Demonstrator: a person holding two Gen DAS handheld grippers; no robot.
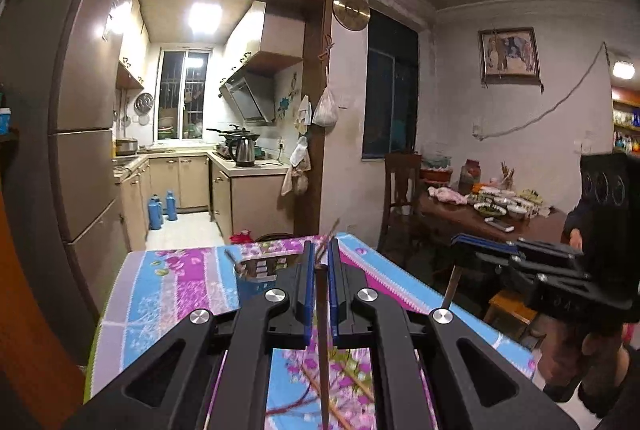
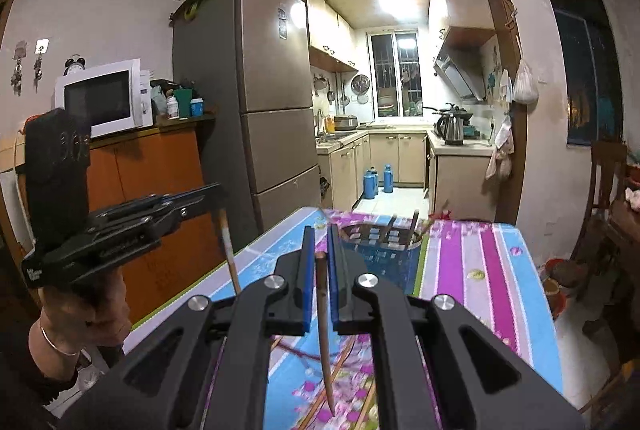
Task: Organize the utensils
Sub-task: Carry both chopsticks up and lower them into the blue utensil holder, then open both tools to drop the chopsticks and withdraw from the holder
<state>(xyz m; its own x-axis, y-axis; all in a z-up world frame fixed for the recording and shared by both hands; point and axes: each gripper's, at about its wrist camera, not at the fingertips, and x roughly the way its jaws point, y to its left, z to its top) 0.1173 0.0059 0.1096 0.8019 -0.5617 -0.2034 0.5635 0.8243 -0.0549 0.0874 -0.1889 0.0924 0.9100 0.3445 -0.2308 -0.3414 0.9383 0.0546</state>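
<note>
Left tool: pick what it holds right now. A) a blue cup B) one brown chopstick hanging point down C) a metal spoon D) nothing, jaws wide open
B: the left tool is shut on a brown chopstick whose tip hangs down over the flowered tablecloth.

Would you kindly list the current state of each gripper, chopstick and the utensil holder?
left gripper: shut on a chopstick
left chopstick: clamped, hanging tip-down above the table
right gripper: shut on a chopstick
right chopstick: clamped, hanging tip-down
utensil holder: upright on the tablecloth, already holding chopsticks
</note>
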